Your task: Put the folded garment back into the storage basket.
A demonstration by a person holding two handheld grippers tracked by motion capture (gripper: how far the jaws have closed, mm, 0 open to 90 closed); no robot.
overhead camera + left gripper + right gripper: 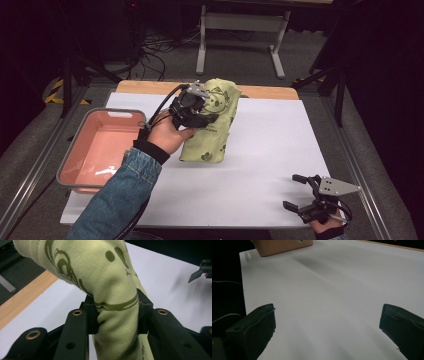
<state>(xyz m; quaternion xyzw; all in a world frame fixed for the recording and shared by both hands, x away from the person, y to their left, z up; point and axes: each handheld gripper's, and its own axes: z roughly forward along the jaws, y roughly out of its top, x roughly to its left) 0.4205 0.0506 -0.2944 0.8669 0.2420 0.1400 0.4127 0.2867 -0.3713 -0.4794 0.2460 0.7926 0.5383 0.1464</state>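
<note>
A pale green cloth [212, 122] with a dark printed pattern is bunched up above the middle of the white table top [270, 145]. My left gripper [204, 118] is shut on the cloth's left side and lifts it off the table. In the left gripper view both jaws pinch a thick fold of the cloth [110, 285], which rises up and away from them. My right gripper [295, 192] stands open low over the table's front right corner, nothing between its fingers [254, 327].
A pink plastic tub [100, 150] sits at the table's left edge, its inside bare; its corner [282, 246] appears far off in the right gripper view. A wooden strip [150, 87] borders the table's far edge. Cables and a stand's legs lie on the floor behind.
</note>
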